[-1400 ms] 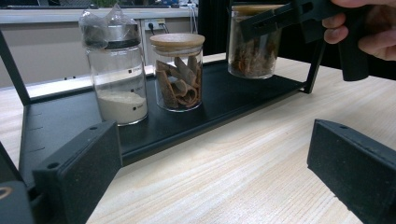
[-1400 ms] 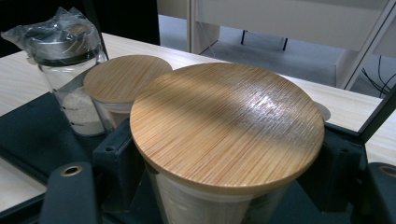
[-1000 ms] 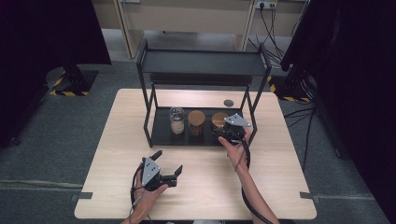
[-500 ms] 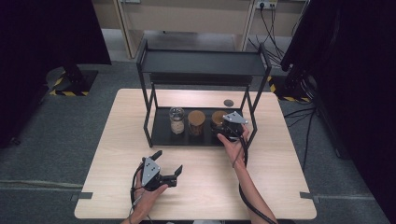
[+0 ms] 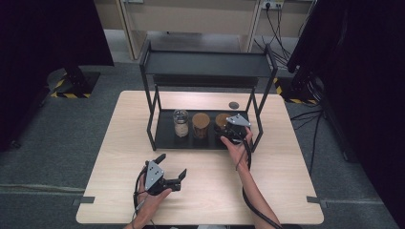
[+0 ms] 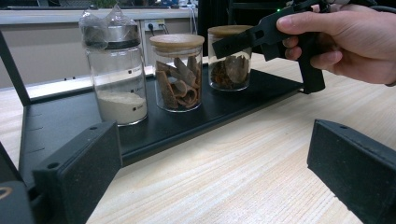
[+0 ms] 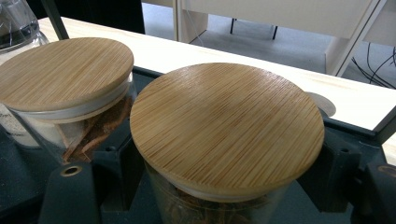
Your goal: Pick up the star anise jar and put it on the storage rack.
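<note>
Three glass jars stand in a row on the black tray (image 5: 165,136) of a rack. The left jar (image 5: 180,122) holds white powder. The middle jar (image 5: 200,125) and the right jar (image 5: 220,118) have wooden lids and brown contents. My right gripper (image 5: 224,128) reaches in from the front and is shut on the right jar (image 7: 226,126), one jaw on each side just below its lid. My left gripper (image 5: 170,165) rests low over the table in front of the rack, open with nothing between its jaws (image 6: 215,172).
The black rack has an upper shelf (image 5: 205,64) over the tray and thin posts at its corners. A small dark round disc (image 5: 233,105) lies on the table behind the rack. Bare wood stretches across the table's near half.
My right hand has shifted only slightly at the right jar. The left gripper has stayed where it was.
</note>
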